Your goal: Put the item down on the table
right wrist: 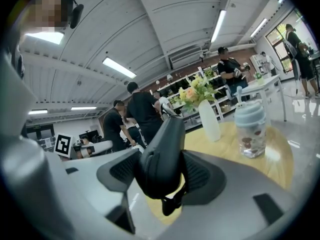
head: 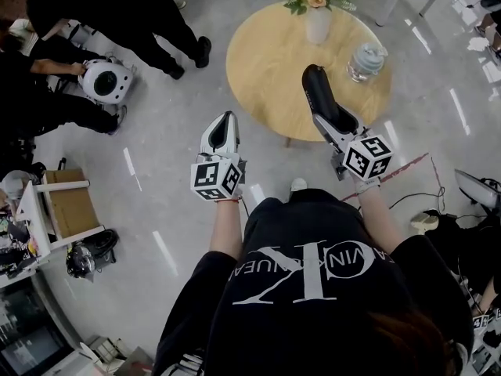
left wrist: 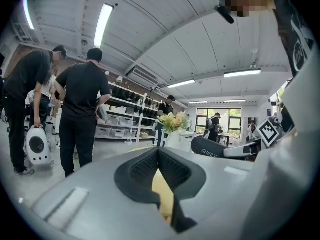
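Observation:
A black soft case [head: 315,84] with a zip sticks out forward from my right gripper [head: 333,120], which is shut on it above the near edge of the round wooden table [head: 266,69]. In the right gripper view the case [right wrist: 161,144] fills the gap between the jaw pads of the right gripper [right wrist: 162,170], and its zip tab hangs below. My left gripper [head: 227,118] hovers over the floor left of the table, shut and empty. In the left gripper view the pads of the left gripper [left wrist: 159,156] meet, and the case [left wrist: 215,146] shows to the right.
A white vase of flowers [head: 317,22] and a jar with a pale blue lid [head: 366,59] stand on the table's far half. People in black [head: 117,14] stand at the left beside a white round carrier [head: 106,81]. A shelf cart [head: 66,202] stands at the lower left.

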`<action>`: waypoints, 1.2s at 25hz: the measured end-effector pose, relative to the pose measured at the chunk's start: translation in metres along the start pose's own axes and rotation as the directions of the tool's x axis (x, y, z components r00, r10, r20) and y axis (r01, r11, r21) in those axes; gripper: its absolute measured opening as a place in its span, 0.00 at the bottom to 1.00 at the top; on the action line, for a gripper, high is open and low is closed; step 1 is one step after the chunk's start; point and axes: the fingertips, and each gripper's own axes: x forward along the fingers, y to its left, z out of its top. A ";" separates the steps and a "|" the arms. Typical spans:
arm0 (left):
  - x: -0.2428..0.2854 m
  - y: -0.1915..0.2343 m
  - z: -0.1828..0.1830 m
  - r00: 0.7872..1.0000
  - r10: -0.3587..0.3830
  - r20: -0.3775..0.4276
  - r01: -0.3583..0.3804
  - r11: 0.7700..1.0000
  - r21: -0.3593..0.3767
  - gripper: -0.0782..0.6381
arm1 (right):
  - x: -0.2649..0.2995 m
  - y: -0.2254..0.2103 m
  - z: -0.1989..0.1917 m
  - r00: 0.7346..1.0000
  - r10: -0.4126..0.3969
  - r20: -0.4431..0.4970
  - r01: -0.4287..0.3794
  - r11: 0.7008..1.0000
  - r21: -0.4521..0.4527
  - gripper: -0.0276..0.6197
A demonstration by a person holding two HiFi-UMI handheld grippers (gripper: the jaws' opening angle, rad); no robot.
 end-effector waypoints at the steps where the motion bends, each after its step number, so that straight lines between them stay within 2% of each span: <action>1: 0.004 -0.001 -0.001 1.000 0.001 -0.002 -0.001 1.000 0.000 0.13 | 0.001 -0.003 0.000 1.000 0.001 0.000 -0.001 1.000 0.003 0.46; 15: 0.040 -0.013 -0.014 0.998 -0.043 -0.053 0.042 0.999 -0.017 0.13 | 0.000 -0.037 -0.010 0.997 -0.061 -0.039 0.063 0.996 0.060 0.46; 19: 0.054 -0.013 -0.013 0.994 -0.083 -0.067 0.082 0.997 -0.009 0.12 | 0.004 -0.046 -0.013 0.995 -0.091 -0.049 0.095 0.993 0.076 0.46; 30: 0.096 0.012 -0.017 0.981 -0.156 -0.117 0.156 0.988 -0.011 0.13 | 0.047 -0.053 -0.017 0.987 -0.133 -0.086 0.141 0.986 0.090 0.46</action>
